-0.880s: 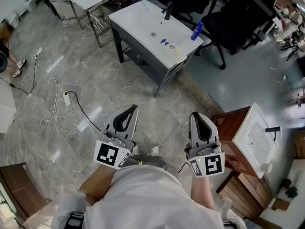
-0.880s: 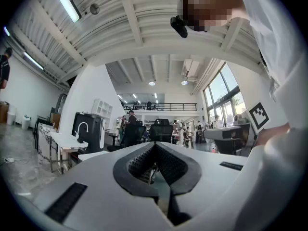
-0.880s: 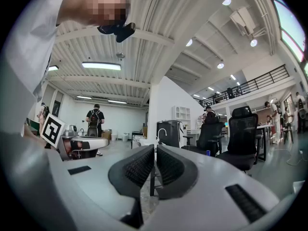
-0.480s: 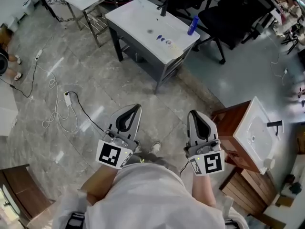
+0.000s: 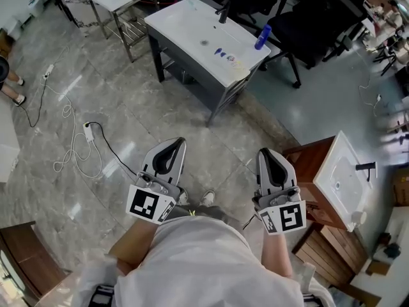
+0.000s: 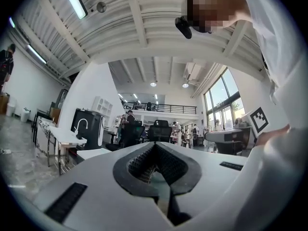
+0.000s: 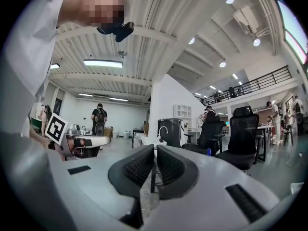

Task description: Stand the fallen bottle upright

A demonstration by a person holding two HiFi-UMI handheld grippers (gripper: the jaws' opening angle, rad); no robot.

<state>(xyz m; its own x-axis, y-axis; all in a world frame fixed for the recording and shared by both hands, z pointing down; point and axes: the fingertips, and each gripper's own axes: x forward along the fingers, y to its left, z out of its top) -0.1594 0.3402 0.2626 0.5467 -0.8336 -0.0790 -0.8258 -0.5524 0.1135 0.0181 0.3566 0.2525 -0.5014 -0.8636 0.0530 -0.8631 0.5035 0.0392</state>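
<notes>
Though vague overhead, L fingers [image 6: 140, 163] together.

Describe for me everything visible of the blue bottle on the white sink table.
The blue bottle is small and slim, one solid blue, probably plastic. It sits near the far right corner of the white sink top, close to the edge and to the right of the black faucet. In the head view it looks slanted; whether it lies or stands cannot be told. Only the sink top touches it.
</notes>
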